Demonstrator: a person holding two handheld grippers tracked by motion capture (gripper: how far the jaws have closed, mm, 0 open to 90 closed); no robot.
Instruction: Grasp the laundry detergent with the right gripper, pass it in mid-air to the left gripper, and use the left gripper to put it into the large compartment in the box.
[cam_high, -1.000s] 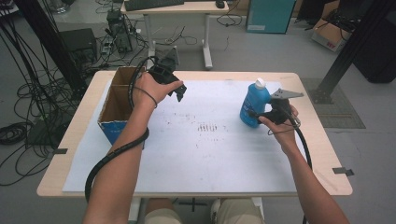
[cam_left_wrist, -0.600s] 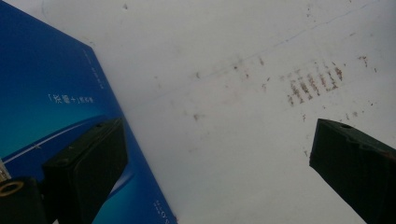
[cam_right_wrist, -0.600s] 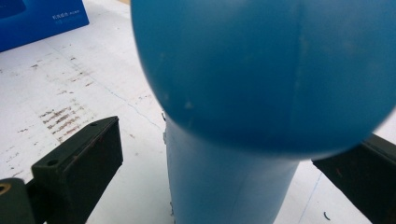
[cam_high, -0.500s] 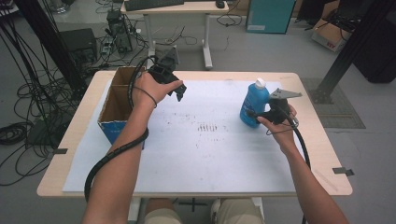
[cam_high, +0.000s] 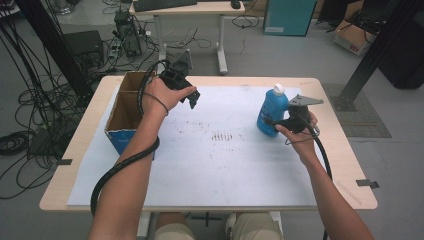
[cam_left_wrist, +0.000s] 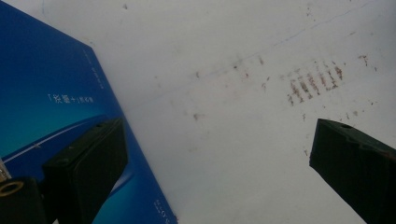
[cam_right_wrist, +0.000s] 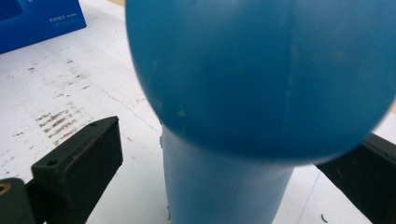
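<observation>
A blue plastic bottle (cam_high: 272, 111) with a white cap stands upright on the white sheet (cam_high: 225, 165) at the right. My right gripper (cam_high: 274, 123) is low beside it, open, its jaws either side of the bottle's lower body. In the right gripper view the bottle (cam_right_wrist: 261, 70) sits between the jaws of that gripper (cam_right_wrist: 233, 149), with a clear gap at the left jaw. My left gripper (cam_high: 192, 99) hangs open above the sheet, just right of an open cardboard box (cam_high: 125, 107). In the left gripper view that gripper (cam_left_wrist: 219, 140) holds nothing, and the box's blue side (cam_left_wrist: 46, 93) is at the left.
The white sheet carries brown scuff marks (cam_high: 222, 136) at its middle. The wooden table (cam_high: 345, 165) ends a little beyond the sheet on every side. Each gripper trails a black cable along its forearm. A desk (cam_high: 190, 7) and loose cables stand on the floor behind.
</observation>
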